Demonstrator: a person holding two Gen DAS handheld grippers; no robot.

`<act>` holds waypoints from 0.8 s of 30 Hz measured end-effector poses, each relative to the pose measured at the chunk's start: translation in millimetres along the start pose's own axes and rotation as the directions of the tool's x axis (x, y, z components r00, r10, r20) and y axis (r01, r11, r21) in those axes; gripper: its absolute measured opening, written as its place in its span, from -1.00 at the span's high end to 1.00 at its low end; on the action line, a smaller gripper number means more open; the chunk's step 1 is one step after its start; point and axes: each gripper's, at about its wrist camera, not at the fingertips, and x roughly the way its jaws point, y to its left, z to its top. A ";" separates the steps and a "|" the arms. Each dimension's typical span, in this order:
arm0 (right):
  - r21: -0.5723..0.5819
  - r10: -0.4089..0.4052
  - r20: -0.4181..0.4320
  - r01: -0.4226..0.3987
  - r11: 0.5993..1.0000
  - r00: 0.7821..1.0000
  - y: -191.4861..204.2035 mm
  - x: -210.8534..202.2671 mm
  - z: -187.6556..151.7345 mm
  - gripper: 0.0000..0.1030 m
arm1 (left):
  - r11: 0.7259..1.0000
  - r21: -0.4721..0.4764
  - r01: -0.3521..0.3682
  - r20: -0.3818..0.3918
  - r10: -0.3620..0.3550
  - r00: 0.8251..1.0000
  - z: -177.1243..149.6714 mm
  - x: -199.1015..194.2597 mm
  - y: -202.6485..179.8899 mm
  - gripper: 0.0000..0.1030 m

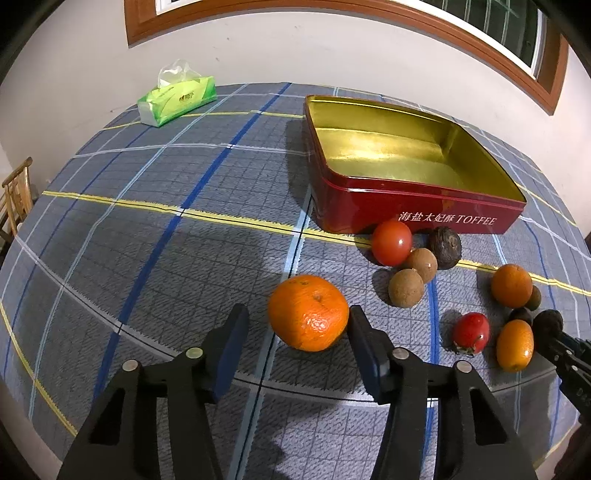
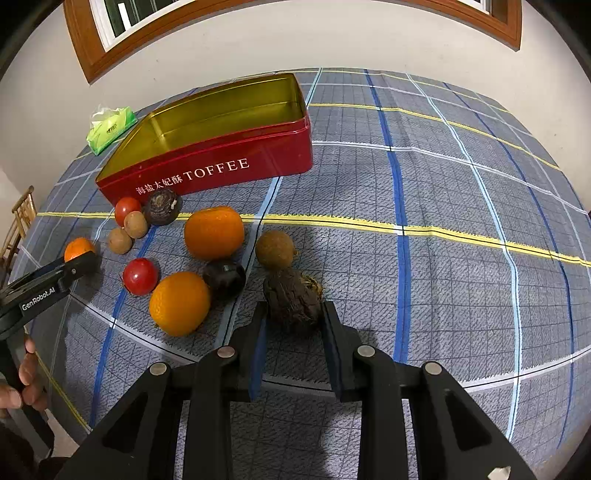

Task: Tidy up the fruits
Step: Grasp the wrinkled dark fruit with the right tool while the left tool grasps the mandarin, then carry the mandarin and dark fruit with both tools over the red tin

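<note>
Glossy metal tin (image 1: 406, 210); matt woven tablecloth (image 1: 184, 258).

Three oranges (image 2: 214, 232), two tomatoes (image 2: 140, 276), three longans (image 2: 275, 248), one tin (image 2: 207, 162).

Both fisheye views sit low over the desk (image 1: 147, 221), looking forward and down along their fingers toward the wall. The left looks from the left, the right from the right; both share the red tin (image 1: 406, 210) (image 2: 221, 162) and fruit cluster.

A home dining room: a worktop under a blue-grey plaid tablecloth (image 1: 184, 229) stands against a plain white wall, with a wood-framed window (image 1: 369, 22) above it, a green tissue pack (image 1: 176, 100) near its far edge and a wooden chair (image 1: 16, 195) beside it.
</note>
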 end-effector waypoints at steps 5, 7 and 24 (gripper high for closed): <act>-0.004 -0.003 0.000 0.003 1.000 1.000 0.2 0.5 0.2 0.49 | 1.000 0.015 0.009 0.000 -0.009 1.000 -0.4 -0.1 -3.9 0.13; -0.004 -0.003 0.000 0.003 1.000 1.000 0.2 0.4 0.1 0.49 | 1.000 0.020 0.005 0.001 -0.005 1.000 -0.7 0.1 -5.9 0.15; -0.003 -0.003 0.001 0.003 1.000 1.000 -0.1 0.9 -0.1 0.49 | 1.000 0.012 0.010 -0.005 -0.010 1.000 -3.9 -3.8 -8.6 0.16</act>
